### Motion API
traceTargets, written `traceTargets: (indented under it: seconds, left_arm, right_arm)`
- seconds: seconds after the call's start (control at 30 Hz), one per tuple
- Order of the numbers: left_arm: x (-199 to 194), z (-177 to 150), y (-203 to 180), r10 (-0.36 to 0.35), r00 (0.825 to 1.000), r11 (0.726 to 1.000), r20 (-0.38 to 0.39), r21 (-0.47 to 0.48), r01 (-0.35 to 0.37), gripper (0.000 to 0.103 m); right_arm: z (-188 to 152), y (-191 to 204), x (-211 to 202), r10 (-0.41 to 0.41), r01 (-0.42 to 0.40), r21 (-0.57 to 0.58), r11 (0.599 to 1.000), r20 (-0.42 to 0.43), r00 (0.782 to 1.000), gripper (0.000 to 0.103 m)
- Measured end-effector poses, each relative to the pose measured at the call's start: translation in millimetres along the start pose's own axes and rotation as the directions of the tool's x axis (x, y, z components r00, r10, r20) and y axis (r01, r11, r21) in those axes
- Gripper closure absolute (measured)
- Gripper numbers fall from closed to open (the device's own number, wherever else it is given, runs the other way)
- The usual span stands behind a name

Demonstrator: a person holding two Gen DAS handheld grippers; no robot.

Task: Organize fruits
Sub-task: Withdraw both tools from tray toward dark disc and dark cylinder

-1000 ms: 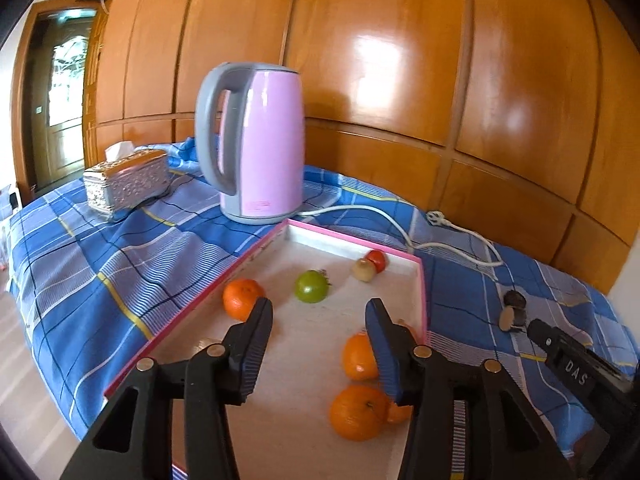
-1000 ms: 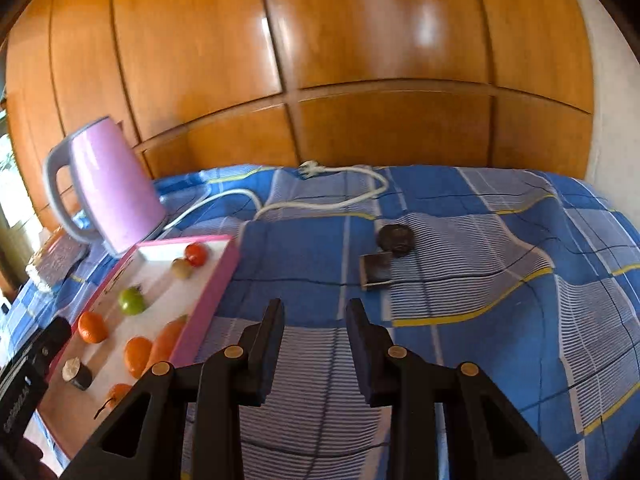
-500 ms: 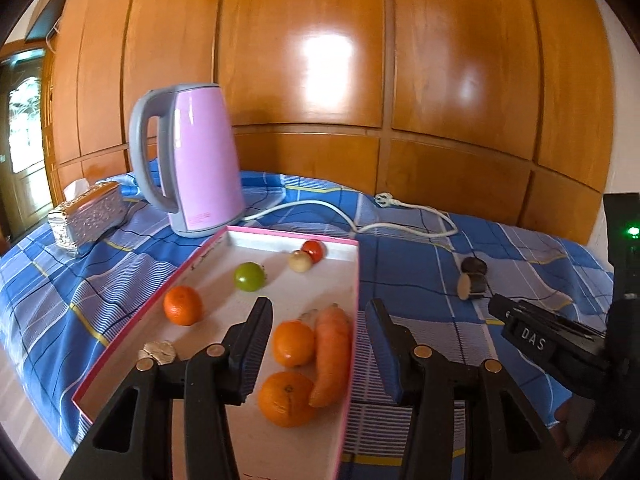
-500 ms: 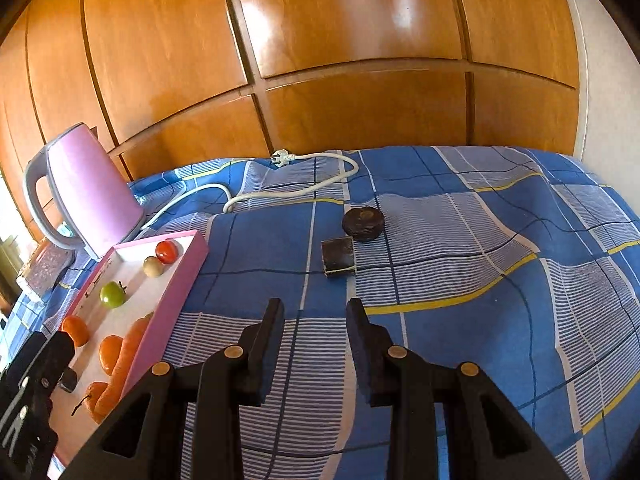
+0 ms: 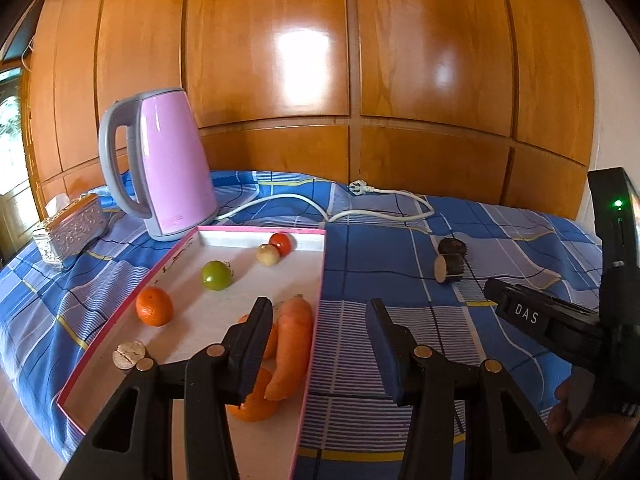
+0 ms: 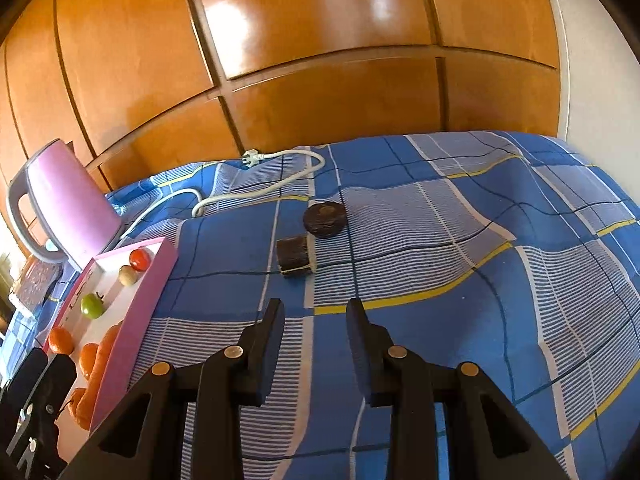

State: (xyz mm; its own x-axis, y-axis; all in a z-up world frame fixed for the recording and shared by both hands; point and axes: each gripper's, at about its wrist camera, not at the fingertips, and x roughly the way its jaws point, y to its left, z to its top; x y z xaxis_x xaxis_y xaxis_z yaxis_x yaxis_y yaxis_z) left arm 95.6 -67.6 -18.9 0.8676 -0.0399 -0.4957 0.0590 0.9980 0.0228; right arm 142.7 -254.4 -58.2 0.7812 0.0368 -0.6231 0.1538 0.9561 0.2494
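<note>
A pink-rimmed white tray (image 5: 320, 280) lies on the blue checked cloth. It holds a mandarin (image 5: 154, 306), a green fruit (image 5: 216, 275), a red tomato (image 5: 280, 242), a small beige fruit (image 5: 267, 255), a carrot (image 5: 294, 344) and more oranges (image 5: 256, 406) half hidden behind a finger. My left gripper (image 5: 319, 308) hangs open over the tray's right rim with nothing between its fingers. My right gripper (image 6: 315, 312) is open by a narrow gap, empty, above the cloth. Ahead of it lie two dark brown round pieces (image 6: 324, 219) (image 6: 296, 256).
A pink kettle (image 5: 172, 168) stands behind the tray, and its white cord (image 5: 360, 208) trails across the cloth to the wall. A silver tissue box (image 5: 72, 226) sits at far left. Wooden panels close off the back. Bare cloth (image 6: 480, 280) spreads to the right.
The left gripper has swung right, from over the tray's middle to its right rim. The right gripper has shifted too, so the brown pieces sit further left in its view. Neither gap changed.
</note>
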Motion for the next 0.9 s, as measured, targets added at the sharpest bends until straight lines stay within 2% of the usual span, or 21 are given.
traceTargets:
  seconds: [0.43, 0.63, 0.9]
  left_arm:
    - [28, 4, -21, -0.063, 0.996, 0.997, -0.059, 0.036, 0.065, 0.054]
    - [44, 9, -26, -0.093, 0.993, 0.996, -0.07, 0.006, 0.094, 0.056]
    - [67, 15, -27, -0.121, 0.987, 0.992, -0.105, -0.038, 0.117, 0.057]
  right_arm:
    - [3, -11, 11, 0.006, -0.005, 0.054, 0.999, -0.01, 1.0, 0.071]
    - [11, -23, 22, 0.046, -0.041, 0.139, 0.99, -0.034, 0.998, 0.071]
    - [25, -25, 39, 0.061, -0.055, 0.146, 0.988, -0.04, 0.997, 0.071]
